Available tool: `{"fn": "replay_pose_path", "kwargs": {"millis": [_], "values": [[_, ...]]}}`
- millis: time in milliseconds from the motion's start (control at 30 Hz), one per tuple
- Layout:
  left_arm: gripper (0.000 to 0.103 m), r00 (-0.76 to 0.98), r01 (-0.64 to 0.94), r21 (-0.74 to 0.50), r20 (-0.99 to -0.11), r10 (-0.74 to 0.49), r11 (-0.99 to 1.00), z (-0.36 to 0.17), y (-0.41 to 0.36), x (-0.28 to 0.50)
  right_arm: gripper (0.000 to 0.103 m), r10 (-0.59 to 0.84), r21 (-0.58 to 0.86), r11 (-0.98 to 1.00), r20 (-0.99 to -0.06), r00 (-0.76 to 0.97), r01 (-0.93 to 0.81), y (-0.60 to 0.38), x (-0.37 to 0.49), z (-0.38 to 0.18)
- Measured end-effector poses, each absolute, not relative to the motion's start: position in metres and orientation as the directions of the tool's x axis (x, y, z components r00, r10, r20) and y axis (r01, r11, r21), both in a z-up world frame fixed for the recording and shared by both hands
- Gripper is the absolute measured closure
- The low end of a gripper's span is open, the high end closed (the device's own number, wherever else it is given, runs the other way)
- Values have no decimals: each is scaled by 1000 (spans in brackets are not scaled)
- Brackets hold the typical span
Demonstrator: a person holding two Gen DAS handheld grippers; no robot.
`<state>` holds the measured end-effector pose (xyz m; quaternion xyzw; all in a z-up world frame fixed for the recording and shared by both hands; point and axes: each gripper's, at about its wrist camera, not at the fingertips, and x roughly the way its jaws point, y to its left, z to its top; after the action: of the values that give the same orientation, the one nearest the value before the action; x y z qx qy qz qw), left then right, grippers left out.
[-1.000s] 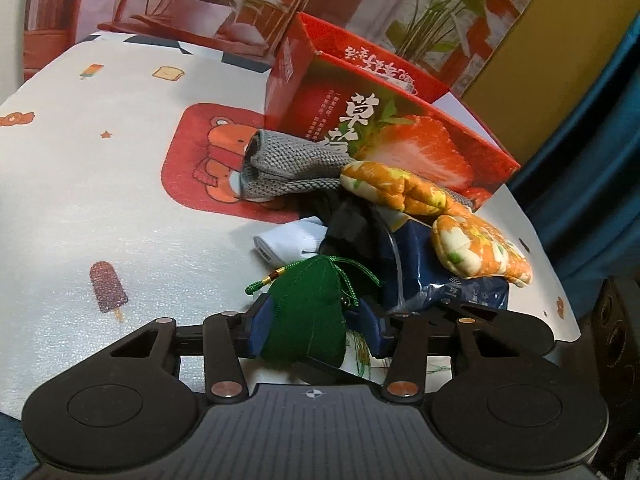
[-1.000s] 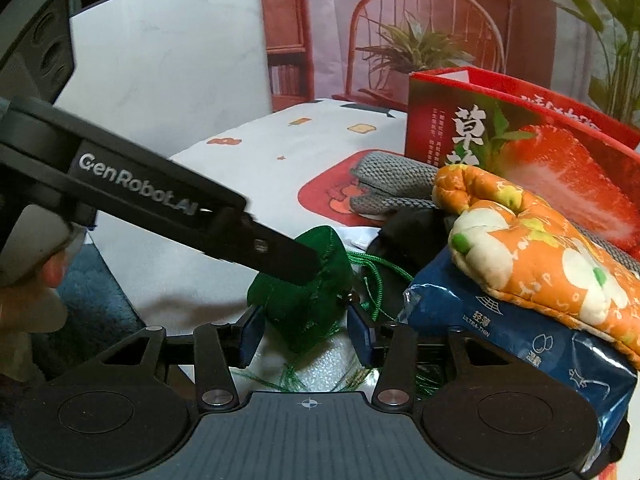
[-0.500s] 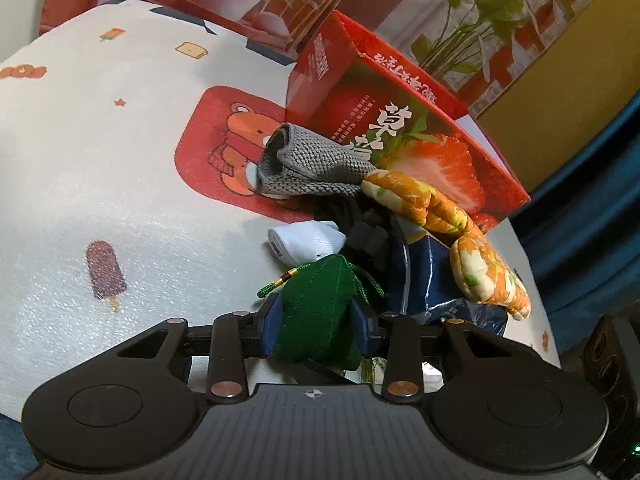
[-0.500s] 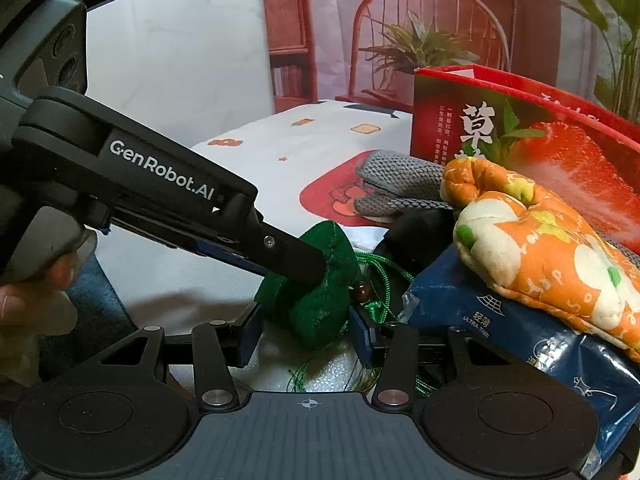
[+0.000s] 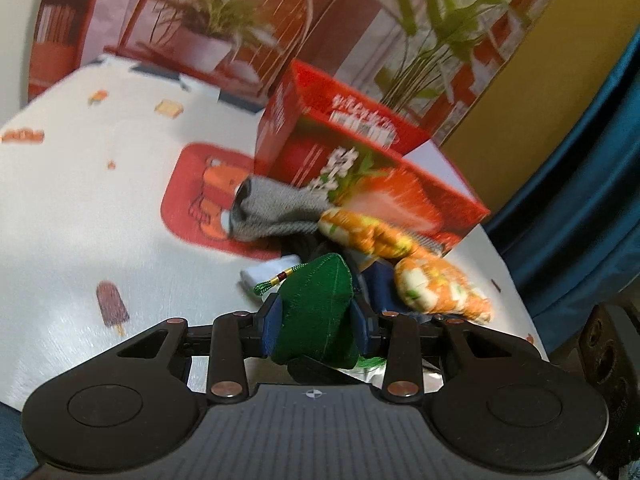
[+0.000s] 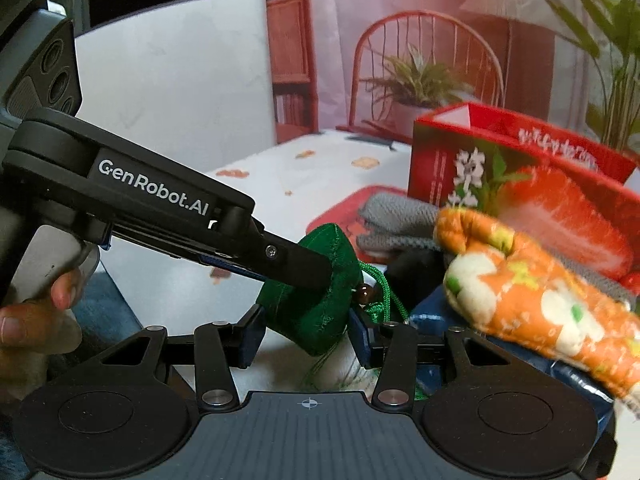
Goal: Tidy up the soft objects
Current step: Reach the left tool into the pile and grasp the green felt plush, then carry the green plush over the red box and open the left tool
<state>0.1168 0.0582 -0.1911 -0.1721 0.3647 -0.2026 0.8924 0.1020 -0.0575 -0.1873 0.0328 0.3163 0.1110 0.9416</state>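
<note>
A green cloth pouch [image 5: 316, 312] with a cord and tassel sits squeezed between the pads of my left gripper [image 5: 316, 322]. In the right wrist view the same pouch [image 6: 316, 320] also fills the gap of my right gripper [image 6: 306, 340], whose pads touch its sides. My left gripper's finger [image 6: 304, 268] comes in from the left and lies across the top of the pouch. The pouch hangs a little above the table. Behind it lies a pile: an orange floral mitt [image 5: 436, 292], a grey knitted cloth [image 5: 276, 208], a blue packet [image 6: 436, 312] and a white roll [image 5: 268, 272].
A red strawberry box [image 5: 360, 160] stands open behind the pile. The table has a white printed cloth [image 5: 100, 200] with bare room to the left. A hand [image 6: 36, 320] holds the left gripper's handle. A blue curtain [image 5: 580, 200] hangs at the right.
My left gripper's jaws closed in onto the green pouch. Both grippers rose a little with the pouch between them, and the pile now sits lower and farther in both views.
</note>
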Motion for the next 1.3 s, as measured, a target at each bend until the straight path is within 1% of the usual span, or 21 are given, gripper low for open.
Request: {"fn": "replay_pose_path", "kwargs": {"millis": [133,367,533,700,800,900,1067,1300], "values": [[64,684,273,-428,-543,-486,862,-159,56,112,61,232,136,973,-547,805,-188,-61,97,-165],[64,743,350,-334,-470,-476,875,-95,38,113,60,203,83,979,-439,875,-185,-73,96,-112],[64,762,402,-323,-400,-508,857,-56,25,135,60,170,17,984,-378,910,-177,-92,111,-77],[64,758,457,-298,-362,-542,838,-32,6,164,60,120,-74,985,-340,933,-154,-116,134,-49],[64,752,471,-309,-350,-559,826,-25,-6,184,60,94,-112,984,-324,941,-137,-132,151,-37],[64,733,480,-341,-351,-583,809,-23,-19,209,59,69,-144,982,-327,942,-122,-150,170,-33],[64,703,493,-358,-373,-605,793,-26,-37,247,59,25,-203,974,-332,943,-97,-176,192,-34],[63,661,495,-342,-449,-601,799,-48,-63,289,56,12,-178,981,-368,930,-83,-214,214,-49]]}}
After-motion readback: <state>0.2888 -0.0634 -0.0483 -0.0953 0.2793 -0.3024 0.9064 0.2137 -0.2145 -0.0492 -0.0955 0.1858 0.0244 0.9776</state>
